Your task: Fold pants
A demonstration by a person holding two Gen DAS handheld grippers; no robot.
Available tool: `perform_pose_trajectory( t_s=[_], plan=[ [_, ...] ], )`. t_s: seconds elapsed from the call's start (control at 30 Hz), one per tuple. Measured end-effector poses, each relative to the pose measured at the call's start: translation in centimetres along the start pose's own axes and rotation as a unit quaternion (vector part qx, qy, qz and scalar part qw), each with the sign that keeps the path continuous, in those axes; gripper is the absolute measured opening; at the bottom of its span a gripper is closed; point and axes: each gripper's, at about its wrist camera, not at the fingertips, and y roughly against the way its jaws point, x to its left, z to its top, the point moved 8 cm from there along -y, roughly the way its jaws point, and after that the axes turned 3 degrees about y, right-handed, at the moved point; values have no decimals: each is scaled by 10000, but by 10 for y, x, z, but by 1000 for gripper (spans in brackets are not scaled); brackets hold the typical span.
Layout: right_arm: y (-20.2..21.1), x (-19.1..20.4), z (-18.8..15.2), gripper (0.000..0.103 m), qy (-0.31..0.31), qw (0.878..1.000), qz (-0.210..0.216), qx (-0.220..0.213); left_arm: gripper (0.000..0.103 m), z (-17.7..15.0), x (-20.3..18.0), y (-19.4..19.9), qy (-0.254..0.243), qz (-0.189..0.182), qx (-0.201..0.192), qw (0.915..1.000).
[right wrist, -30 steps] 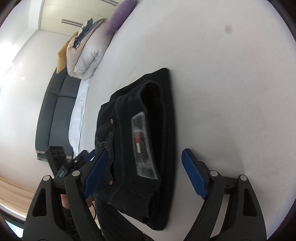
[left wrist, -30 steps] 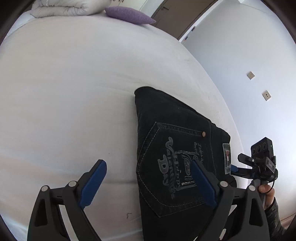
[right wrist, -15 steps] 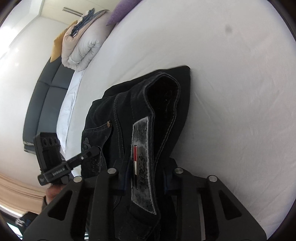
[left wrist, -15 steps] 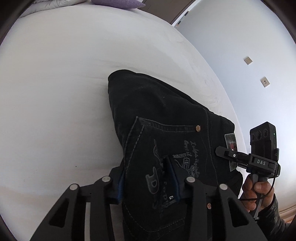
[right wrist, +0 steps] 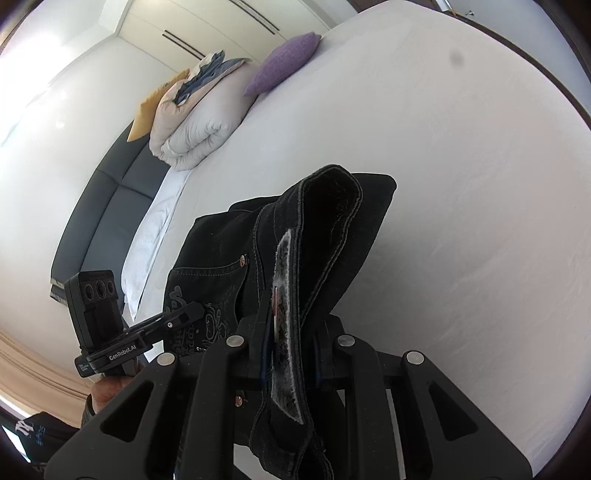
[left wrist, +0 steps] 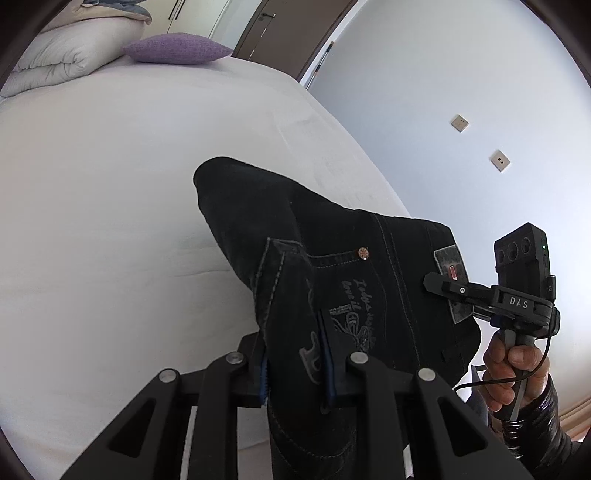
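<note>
The folded black jeans [left wrist: 314,236] hang lifted above the white bed [left wrist: 110,184]. My left gripper [left wrist: 295,362] is shut on the near edge by the printed back pocket. My right gripper [right wrist: 291,354] is shut on the waistband with the grey label patch [right wrist: 284,295]. The jeans [right wrist: 332,229] sag between both grips. In the left wrist view the right gripper [left wrist: 443,284] shows at the right, at the label. In the right wrist view the left gripper [right wrist: 188,314] shows at the left, at the pocket.
A purple cushion [left wrist: 177,48] and a rolled white duvet [left wrist: 62,59] lie at the head of the bed. A dark sofa [right wrist: 96,206] stands beside the bed. A white wall with two socket plates [left wrist: 498,160] and a brown door [left wrist: 295,29] lie beyond.
Both grippers went from open around the jeans' edges to shut on them. They have lifted the folded jeans off the bed and both views tilted upward.
</note>
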Motion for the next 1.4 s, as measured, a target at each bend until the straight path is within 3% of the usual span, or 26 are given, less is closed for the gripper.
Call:
perform_pose_trajectory(
  t_s=[0.1,0.23,0.33,0.43,0.47,0.5,0.6,0.67,0.7,0.8,0.9,0.93,1.0,1.03,1.07,1.13,1.2,1.27,1.4],
  plan=[
    [2,-39,9,16,-232,9997,-83,63,23,-3,9,-32,222,-92,198,9995],
    [-12,-96,-6,21,-817,9962,-164,233,40,-21,24,-60,386,129,300,9987],
    [-12,-113,-18,25,-1127,9933,232,-39,54,-26,29,-60,461,202,238,9984],
    [-2,-112,-21,29,-1074,9939,176,-179,60,-23,24,-53,401,312,79,9987],
    [2,-113,-20,33,-1049,9942,98,-227,64,-23,20,-48,343,396,6,9986],
    [11,-112,-21,47,-1002,9945,-9,-313,71,-26,16,-37,267,491,-120,9984],
    [46,-101,-24,58,-722,9933,-409,-805,84,-24,4,5,-106,733,-730,9946],
    [73,-84,-27,58,-420,9906,-670,-1120,96,-17,-15,34,-471,1112,-1264,9846],
    [92,-73,-28,58,-204,9870,-856,-1344,103,-20,-30,57,-757,1371,-1648,9738],
    [138,-34,-30,64,377,9719,-1256,-1956,103,-31,-59,113,-1344,1871,-2491,9407],
    [192,7,-40,80,945,9451,-1643,-2663,103,-43,-90,156,-1549,2282,-2993,9134],
    [213,23,-45,83,1133,9326,-1713,-2968,103,-41,-97,166,-1551,2429,-3121,9053],
    [246,49,-56,97,1384,9106,-1792,-3457,103,-51,-94,197,-1479,2859,-3332,8862],
    [265,63,-64,102,1527,8944,-1860,-3769,103,-51,-97,205,-1416,2965,-3370,8823],
    [282,74,-71,103,1627,8786,-1962,-4038,103,-55,-97,213,-1352,2962,-3377,8832],
    [309,94,-84,103,1780,8525,-2233,-4378,103,-68,-98,221,-1136,2804,-3234,8966],
    [321,108,-89,103,1895,8460,-2357,-4392,103,-80,-101,219,-883,2683,-3103,9077],
    [322,122,-99,103,1968,8538,-2290,-4241,103,-89,-93,213,-727,2718,-2996,9116],
    [307,132,-121,103,1837,8763,-2388,-3760,103,-109,-81,213,-559,2980,-2788,9112]
  ],
)
